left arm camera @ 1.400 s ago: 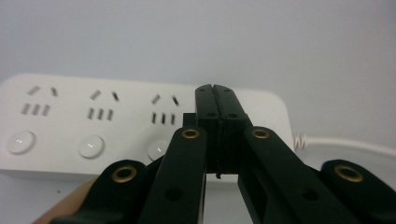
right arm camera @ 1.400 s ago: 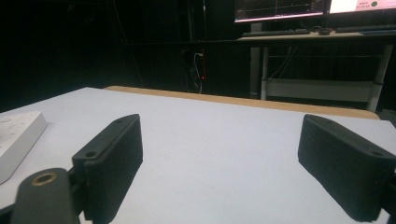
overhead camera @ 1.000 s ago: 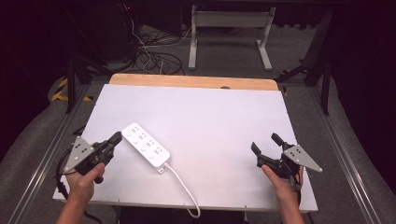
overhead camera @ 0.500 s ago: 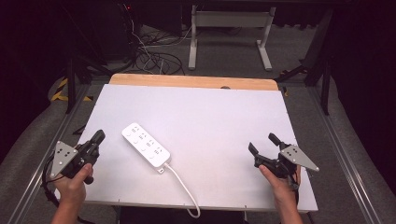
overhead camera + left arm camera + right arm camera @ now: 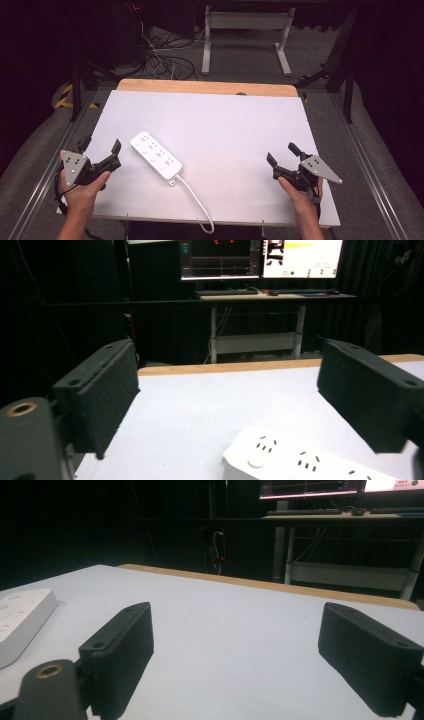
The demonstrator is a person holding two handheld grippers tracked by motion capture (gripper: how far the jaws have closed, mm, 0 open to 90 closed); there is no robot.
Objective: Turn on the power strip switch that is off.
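Note:
A white power strip (image 5: 156,157) lies diagonally on the white tabletop (image 5: 235,125), left of centre. Its white cable (image 5: 196,201) runs off the near edge. My left gripper (image 5: 100,145) is at the table's left edge, just left of the strip, open and holding nothing. In the left gripper view its jaws (image 5: 225,357) stand wide apart, with the power strip's end (image 5: 300,460) low between them. My right gripper (image 5: 281,154) rests near the front right corner, open and holding nothing. The right gripper view has its gripper (image 5: 235,610) over bare table and the power strip (image 5: 20,617) far to the left.
A wooden strip (image 5: 210,87) borders the table's far edge. Behind it are a white desk frame (image 5: 245,35) and floor cables (image 5: 160,60). Metal rails (image 5: 370,165) run along both sides. Monitors (image 5: 260,257) glow in the dark background.
My left gripper drew back left from the strip's near end, then shifted a little right again. The right gripper has hardly moved, and the strip lies where it was.

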